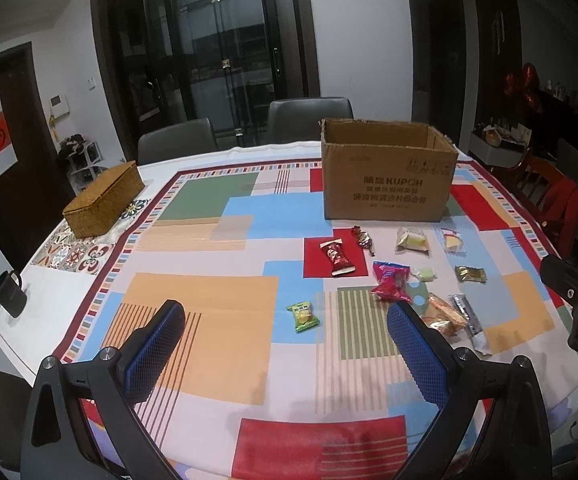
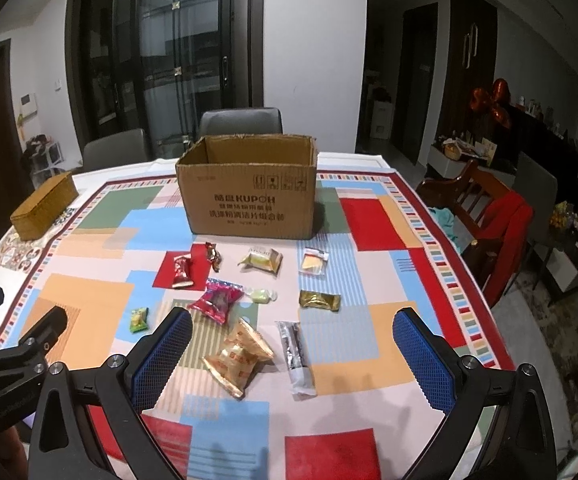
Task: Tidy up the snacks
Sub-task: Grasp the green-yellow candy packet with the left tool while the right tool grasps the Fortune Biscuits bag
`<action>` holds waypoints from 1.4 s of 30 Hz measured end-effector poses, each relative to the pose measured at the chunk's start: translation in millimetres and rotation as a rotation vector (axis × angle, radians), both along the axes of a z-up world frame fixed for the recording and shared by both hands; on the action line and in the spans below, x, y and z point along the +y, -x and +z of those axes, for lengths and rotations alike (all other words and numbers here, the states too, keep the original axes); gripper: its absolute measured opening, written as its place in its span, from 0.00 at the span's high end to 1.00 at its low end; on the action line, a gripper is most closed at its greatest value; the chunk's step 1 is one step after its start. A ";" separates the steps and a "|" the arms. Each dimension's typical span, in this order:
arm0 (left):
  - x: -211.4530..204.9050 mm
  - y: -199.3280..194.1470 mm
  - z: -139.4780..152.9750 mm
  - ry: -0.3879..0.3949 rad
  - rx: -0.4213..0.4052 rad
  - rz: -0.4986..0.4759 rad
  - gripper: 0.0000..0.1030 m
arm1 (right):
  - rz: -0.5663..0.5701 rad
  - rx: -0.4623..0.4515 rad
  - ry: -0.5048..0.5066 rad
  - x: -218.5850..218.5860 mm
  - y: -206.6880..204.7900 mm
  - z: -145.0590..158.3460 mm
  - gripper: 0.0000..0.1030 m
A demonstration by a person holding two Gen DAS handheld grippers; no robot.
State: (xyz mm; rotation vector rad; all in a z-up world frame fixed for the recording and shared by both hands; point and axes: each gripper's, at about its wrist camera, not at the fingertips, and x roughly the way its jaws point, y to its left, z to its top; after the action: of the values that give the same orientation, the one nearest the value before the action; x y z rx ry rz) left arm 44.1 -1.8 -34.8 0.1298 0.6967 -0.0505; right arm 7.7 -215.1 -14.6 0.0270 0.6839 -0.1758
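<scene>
Several wrapped snacks lie loose on the patterned tablecloth in front of an open cardboard box (image 1: 387, 184) (image 2: 249, 204). Among them are a green candy (image 1: 303, 317) (image 2: 139, 319), a pink packet (image 1: 391, 282) (image 2: 217, 300), an orange biscuit pack (image 2: 239, 356), a silver stick pack (image 2: 297, 354) and a gold packet (image 2: 319, 301). My left gripper (image 1: 287, 344) is open and empty, held above the cloth near the green candy. My right gripper (image 2: 293, 350) is open and empty, held above the orange pack and the silver stick.
A woven lidded basket (image 1: 103, 204) (image 2: 45, 210) sits at the table's left side. A dark mug (image 1: 9, 294) stands near the left edge. Grey chairs (image 1: 309, 118) stand behind the table, a wooden chair with a red cloth (image 2: 497, 224) to the right.
</scene>
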 end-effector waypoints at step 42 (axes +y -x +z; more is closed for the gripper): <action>-7.4 -130.1 -136.6 -0.032 0.330 -0.046 0.38 | 0.075 0.405 -0.052 34.8 -118.6 -140.8 0.12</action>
State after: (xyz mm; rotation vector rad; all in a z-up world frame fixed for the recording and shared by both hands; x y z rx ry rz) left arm 174.3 -9.2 -171.3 0.1702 1.0243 -0.1063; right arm 126.4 -180.4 -155.5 0.0150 1.0922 -0.0909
